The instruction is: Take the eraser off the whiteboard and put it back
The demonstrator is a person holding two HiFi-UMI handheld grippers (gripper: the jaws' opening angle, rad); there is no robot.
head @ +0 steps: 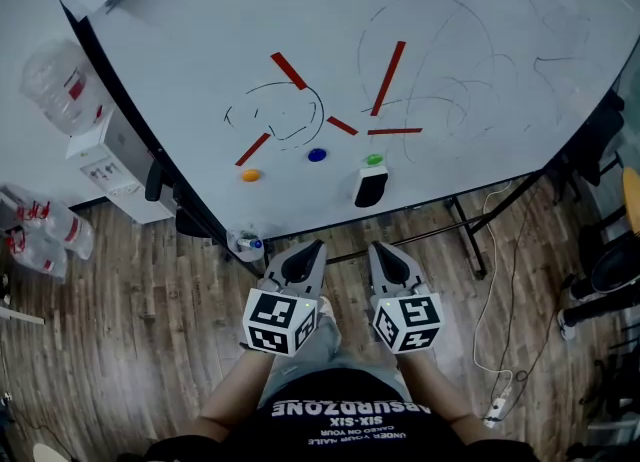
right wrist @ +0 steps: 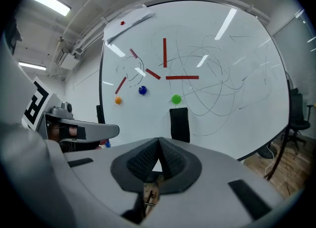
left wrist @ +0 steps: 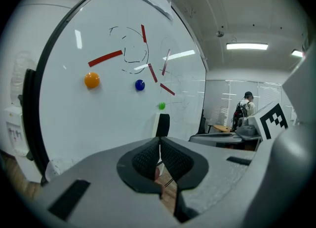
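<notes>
A black-and-white eraser (head: pixel 371 187) sticks to the whiteboard (head: pixel 200 80) near its lower edge, just under a green magnet (head: pixel 374 160). It also shows in the left gripper view as the eraser (left wrist: pixel 161 125) and in the right gripper view as the eraser (right wrist: pixel 179 125). My left gripper (head: pixel 309 247) and right gripper (head: pixel 381 247) are side by side in front of the board, a short way back from the eraser. Both are shut with nothing between their jaws. The right gripper (right wrist: pixel 158 143) points almost straight at the eraser.
An orange magnet (head: pixel 251 175), a blue magnet (head: pixel 317 154), red strips and pen scribbles mark the board. A marker cup (head: pixel 246 243) sits at the board's lower left. A water dispenser (head: pixel 110 155) and bottles (head: pixel 40 230) stand left; cables (head: pixel 500 350) and chairs (head: pixel 610 270) right.
</notes>
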